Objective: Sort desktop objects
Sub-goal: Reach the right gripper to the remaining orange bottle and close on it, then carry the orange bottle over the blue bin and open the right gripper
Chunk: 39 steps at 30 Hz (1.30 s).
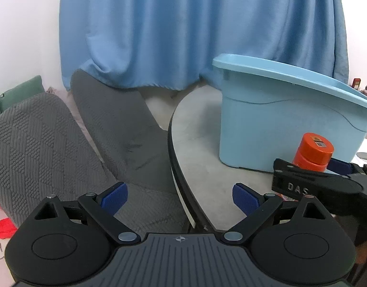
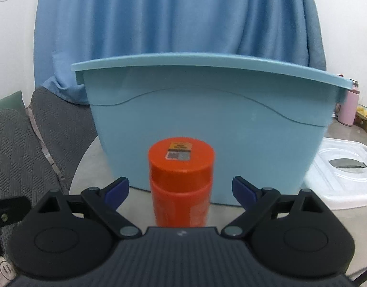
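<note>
While the orange bottle (image 2: 181, 181) stands upright on the grey table (image 2: 267, 217), just in front of the light blue storage bin (image 2: 207, 119), I judge the sorting barely begun: nothing I can see has gone into the bin, though its inside is hidden from both cameras. My right gripper (image 2: 181, 191) is lined up square on the bottle, which sits between the two blue pads (image 2: 243, 191) with clear gaps either side, so the jaws are spread wide and grasp nothing yet. It points slightly downward, toward the bottle's upper half. To the right of the bin lies a clear plastic lid (image 2: 343, 165), and farther off a pink bottle (image 2: 348, 107).

My left gripper (image 1: 181, 196) hangs over the table's left edge, also released and empty, angled down with the grey sofa (image 1: 40, 148) beneath its left pad. Behind everything hangs a blue curtain (image 1: 183, 31). What remains, I reckon: close on the bottle, lift it and place it in the bin.
</note>
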Available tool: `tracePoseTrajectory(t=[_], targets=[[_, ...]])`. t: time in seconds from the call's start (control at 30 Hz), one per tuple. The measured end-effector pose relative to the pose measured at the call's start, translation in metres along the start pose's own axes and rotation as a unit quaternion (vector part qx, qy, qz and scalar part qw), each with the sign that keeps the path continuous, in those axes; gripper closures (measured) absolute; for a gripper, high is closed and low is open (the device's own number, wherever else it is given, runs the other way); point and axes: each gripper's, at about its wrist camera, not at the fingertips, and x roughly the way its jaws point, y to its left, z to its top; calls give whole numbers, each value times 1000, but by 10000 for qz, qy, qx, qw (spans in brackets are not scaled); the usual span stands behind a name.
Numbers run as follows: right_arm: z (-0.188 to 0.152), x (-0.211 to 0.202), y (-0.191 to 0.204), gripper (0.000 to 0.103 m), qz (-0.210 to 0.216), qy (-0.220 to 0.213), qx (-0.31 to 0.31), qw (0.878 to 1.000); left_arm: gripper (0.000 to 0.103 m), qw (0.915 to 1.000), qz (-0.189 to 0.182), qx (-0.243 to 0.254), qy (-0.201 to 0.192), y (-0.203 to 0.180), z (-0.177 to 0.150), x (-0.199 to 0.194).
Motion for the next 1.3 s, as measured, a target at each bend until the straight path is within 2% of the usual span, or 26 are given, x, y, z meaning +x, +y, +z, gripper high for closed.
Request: tracePoseTrajectory(t=[0.03,0.07,0.1,0.33,0.53,0.9,1.3], targets=[[1,3,0,15,1,21,8,10000,7,10000,6,-1,0,1,0,0],[2,6,0,46,22,64,-3,10000,7,10000,14,-4,4,1,1,1],[3,7,0,54,-5,129,-42,9999,7,10000,22,-8,9,1,1,1],[-1,-7,-1,54,34,184,-95,9998,7,10000,25,-13,5,2,1,1],[12,-36,-9,54,42,80,107,9999,7,10000,1,-32,-2,3,0,-1],[68,-89,-21,54,-104,-224,269,9993,7,9998,-142,-41,-134,-2,3,-13],[127,-85,-40,54,-378,-686,306,9965,7,9992,-249,25,-319,-16,21,-12]])
